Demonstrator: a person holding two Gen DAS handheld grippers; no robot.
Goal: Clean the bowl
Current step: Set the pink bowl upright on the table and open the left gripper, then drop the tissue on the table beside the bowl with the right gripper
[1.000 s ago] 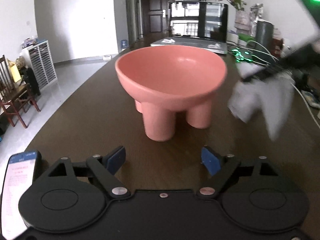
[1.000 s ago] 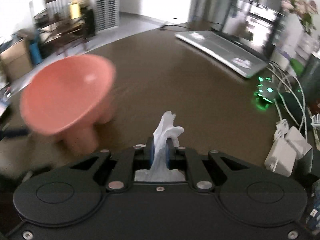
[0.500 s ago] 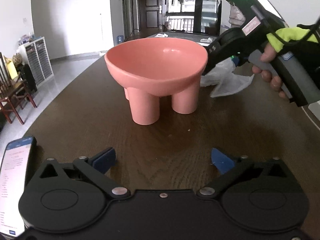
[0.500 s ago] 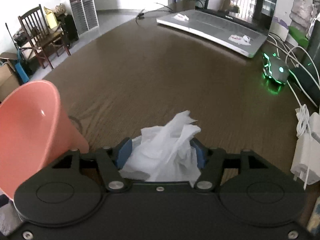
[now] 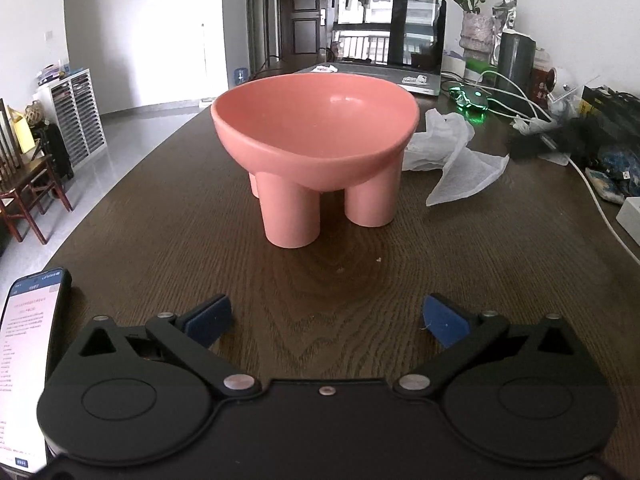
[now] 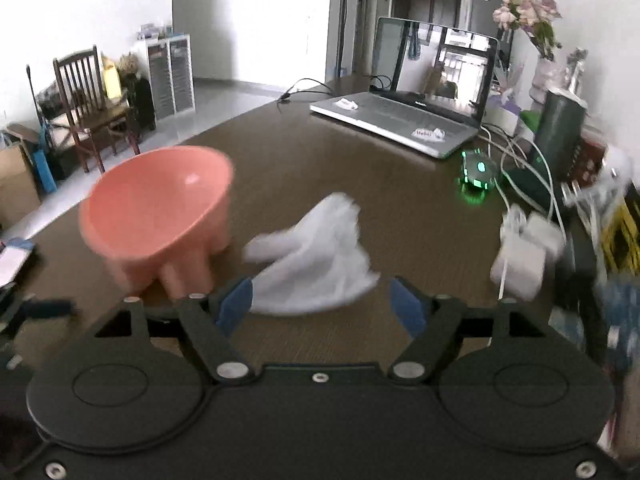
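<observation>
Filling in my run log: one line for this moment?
bowl: standing on table | tissue: released beside bowl | right gripper: open, just opened

On the table (image 5: 160, 240) we see the bowl (image 5: 316, 120) at twelve o'clock from the left wrist view, the tissue (image 5: 456, 160) just beside it at two o'clock, the laptop (image 5: 384, 36) behind both, and the phone (image 5: 24, 352) at eight o'clock by the table's edge.

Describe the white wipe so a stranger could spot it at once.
Start at the dark wooden table and find the pink bowl on three legs. The wipe lies crumpled on the tabletop just to the bowl's right, short of the green-lit mouse. It is the only soft, limp white thing there.
</observation>
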